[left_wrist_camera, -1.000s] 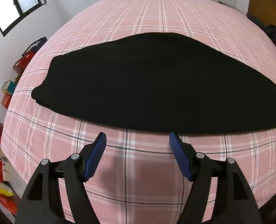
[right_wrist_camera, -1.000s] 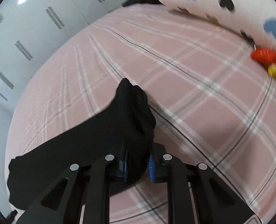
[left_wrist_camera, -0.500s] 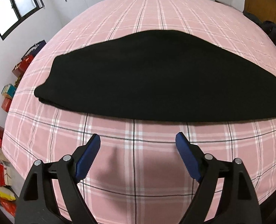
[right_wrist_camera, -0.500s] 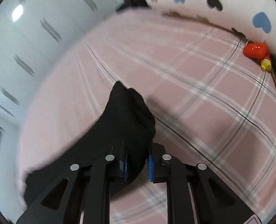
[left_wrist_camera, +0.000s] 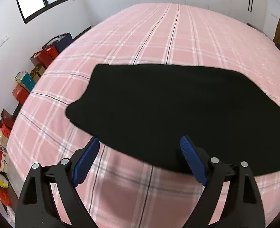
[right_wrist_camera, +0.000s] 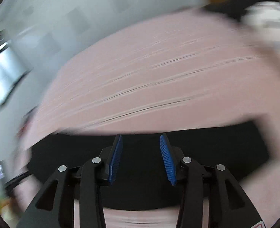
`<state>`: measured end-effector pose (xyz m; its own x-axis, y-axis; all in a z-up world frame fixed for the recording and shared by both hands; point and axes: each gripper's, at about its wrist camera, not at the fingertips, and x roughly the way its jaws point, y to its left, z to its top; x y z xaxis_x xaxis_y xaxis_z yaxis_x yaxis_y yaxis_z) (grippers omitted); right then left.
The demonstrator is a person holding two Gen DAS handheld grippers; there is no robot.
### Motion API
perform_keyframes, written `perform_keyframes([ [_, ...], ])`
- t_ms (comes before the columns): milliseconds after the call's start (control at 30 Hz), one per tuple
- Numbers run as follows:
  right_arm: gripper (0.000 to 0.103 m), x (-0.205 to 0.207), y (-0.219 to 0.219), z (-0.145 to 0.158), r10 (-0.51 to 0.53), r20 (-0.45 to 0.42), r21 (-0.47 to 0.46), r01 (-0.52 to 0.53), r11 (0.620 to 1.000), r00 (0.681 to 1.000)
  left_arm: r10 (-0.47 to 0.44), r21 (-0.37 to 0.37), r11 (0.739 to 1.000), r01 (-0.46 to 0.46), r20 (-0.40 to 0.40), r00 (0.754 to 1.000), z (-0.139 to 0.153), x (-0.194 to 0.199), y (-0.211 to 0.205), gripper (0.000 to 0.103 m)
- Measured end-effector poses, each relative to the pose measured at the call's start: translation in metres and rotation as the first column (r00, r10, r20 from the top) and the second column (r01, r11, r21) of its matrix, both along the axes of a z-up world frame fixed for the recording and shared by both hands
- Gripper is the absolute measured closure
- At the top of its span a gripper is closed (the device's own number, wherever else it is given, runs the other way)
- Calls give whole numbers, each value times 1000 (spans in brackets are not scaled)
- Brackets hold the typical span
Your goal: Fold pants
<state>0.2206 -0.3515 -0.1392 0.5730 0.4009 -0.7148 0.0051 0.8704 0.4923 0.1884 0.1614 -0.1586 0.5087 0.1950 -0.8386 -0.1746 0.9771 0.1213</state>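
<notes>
With the black pants [left_wrist_camera: 178, 110] laid flat on the plaid bedspread [left_wrist_camera: 159, 38], both the left gripper [left_wrist_camera: 138, 159] and the right gripper [right_wrist_camera: 141, 159] are being spread, nothing pinched, seemingly for fresh grips.

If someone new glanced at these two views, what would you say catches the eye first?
Probably the black folded pants, lying dark and flat across the middle of the pink plaid bedspread. Next, the blue-padded left gripper, jaws opening above the near edge of the pants. The right gripper is opening too, over black cloth, in a heavily blurred view.
</notes>
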Motion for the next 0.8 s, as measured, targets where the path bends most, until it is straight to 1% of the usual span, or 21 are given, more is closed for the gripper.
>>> perform_keyframes([
  [33, 61, 28, 38, -1, 92, -4, 22, -91, 996, 996, 12, -3, 1000, -12, -24, 1000, -10, 5, 2, 18],
  [67, 61, 55, 73, -3, 167, -16, 41, -166, 985, 986, 20, -21, 1000, -22, -66, 998, -24, 9, 6, 19],
  [100, 61, 75, 97, -5, 212, -27, 52, -210, 976, 977, 32, -34, 999, -36, -108, 994, -36, 10, 10, 20],
  [133, 57, 105, 130, -11, 265, -52, 56, -262, 963, 963, 43, -83, 995, -54, -132, 990, -47, 8, 17, 21],
  [200, 57, 148, 175, -20, 296, -84, 29, -295, 955, 951, 61, -164, 983, -78, -107, 992, -48, 2, 29, 21],
  [233, 56, 159, 189, -26, 310, -106, 31, -309, 951, 945, 54, -185, 980, -71, -98, 994, -48, 0, 33, 21],
  [300, 56, 184, 214, -41, 321, -171, 1, -325, 946, 932, 46, -183, 981, -62, -86, 995, -49, -3, 34, 21],
  [333, 56, 193, 228, -51, 345, -215, -20, -357, 934, 914, 39, -169, 984, -52, -79, 996, -49, -4, 33, 20],
  [367, 56, 192, 239, -57, 363, -248, -36, -383, 923, 898, 32, -152, 988, -43, -70, 997, -49, -6, 31, 20],
  [400, 54, 192, 250, -65, 388, -295, -66, -423, 903, 873, 29, -140, 989, -38, -61, 998, -49, -7, 29, 20],
  [433, 58, 187, 255, -65, 406, -297, -88, -449, 889, 864, 27, -132, 991, -34, -53, 998, -49, -11, 29, 19],
  [467, 65, 178, 258, -60, 437, -267, -104, -476, 873, 859, 27, -133, 991, -32, -46, 999, -50, -12, 30, 18],
  [500, 94, 169, 265, -53, 470, -233, -122, -505, 854, 851, 29, -142, 989, -34, -40, 999, -50, -12, 32, 18],
  [567, 93, 160, 274, -37, 476, -164, -207, -502, 840, 864, 33, -153, 987, -37, -31, 999, -51, -13, 34, 16],
  [600, 94, 162, 274, -31, 454, -123, -256, -470, 845, 883, 34, -154, 987, -38, -29, 999, -52, -13, 33, 15],
  [667, 94, 177, 267, -33, 394, -73, -297, -397, 869, 916, 38, -147, 988, -42, -26, 999, -51, -12, 32, 15],
  [700, 100, 184, 266, -38, 368, -57, -325, -366, 872, 928, 40, -141, 989, -44, -26, 999, -51, -12, 32, 14],
  [733, 100, 195, 266, -56, 343, -89, -355, -352, 866, 935, 43, -135, 990, -47, -29, 999, -51, -10, 30, 14],
  [767, 100, 200, 267, -73, 319, -154, -350, -354, 867, 935, 47, -129, 990, -51, -32, 998, -52, -9, 29, 13],
  [800, 103, 203, 265, -81, 294, -168, -347, -336, 876, 941, 50, -127, 990, -54, -34, 998, -53, -5, 29, 13],
])
